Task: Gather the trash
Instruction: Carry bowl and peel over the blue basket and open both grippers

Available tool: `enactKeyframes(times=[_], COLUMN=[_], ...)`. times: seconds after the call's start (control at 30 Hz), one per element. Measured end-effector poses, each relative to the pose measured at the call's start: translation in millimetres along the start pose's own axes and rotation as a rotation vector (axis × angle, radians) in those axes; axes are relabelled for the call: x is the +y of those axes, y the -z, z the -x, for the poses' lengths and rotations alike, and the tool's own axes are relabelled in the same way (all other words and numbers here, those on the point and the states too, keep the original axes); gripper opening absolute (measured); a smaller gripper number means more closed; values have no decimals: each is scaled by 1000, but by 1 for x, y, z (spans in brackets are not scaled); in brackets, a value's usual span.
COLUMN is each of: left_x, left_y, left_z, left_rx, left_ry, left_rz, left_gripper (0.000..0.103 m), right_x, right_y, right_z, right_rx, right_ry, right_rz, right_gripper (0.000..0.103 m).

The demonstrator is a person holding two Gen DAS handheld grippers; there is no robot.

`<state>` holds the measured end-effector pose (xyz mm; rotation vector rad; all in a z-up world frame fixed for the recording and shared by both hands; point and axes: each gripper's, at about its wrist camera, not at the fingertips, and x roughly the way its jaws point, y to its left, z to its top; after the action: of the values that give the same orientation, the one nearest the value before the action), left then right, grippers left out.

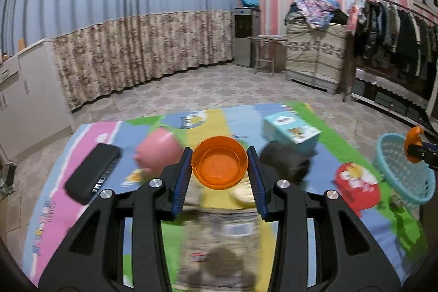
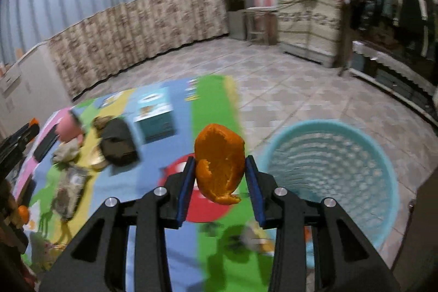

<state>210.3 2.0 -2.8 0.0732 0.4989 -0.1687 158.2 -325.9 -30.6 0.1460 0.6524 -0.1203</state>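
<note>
The left gripper (image 1: 219, 168) grips an orange plastic cap (image 1: 219, 162), the right gripper (image 2: 219, 171) an orange peel (image 2: 219, 168) beside the blue basket (image 2: 383, 155).

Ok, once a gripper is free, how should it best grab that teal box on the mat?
Probably from above, jaws across the teal box's two long side walls. It lies flat on the mat with its printed face up, and those walls look parallel and clear of the dark object beside it.

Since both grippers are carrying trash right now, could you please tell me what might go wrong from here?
1. The right gripper pinches the thin orange peel at its sides; it could slip before reaching the teal mesh plastic basket.
2. The left gripper grips the round orange plastic cap by its rim; it may pop out over the colourful striped mat.
</note>
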Motion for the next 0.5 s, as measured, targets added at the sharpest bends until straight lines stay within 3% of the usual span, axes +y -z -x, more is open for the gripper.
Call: enactKeyframes(times=[0.27,0.5], left_x=[-88,-170], left_y=[-17,-21], left_z=[-3,-7], left_rx=[-29,-38], left_ry=[115,220], left_rz=[-38,-79], left_gripper=[39,39], right_x=[-77,-127], right_y=[-2,2], right_z=[20,28], right_rx=[-42,-47], right_ry=[105,133], right_rz=[-34,-87], right_gripper=[37,37])
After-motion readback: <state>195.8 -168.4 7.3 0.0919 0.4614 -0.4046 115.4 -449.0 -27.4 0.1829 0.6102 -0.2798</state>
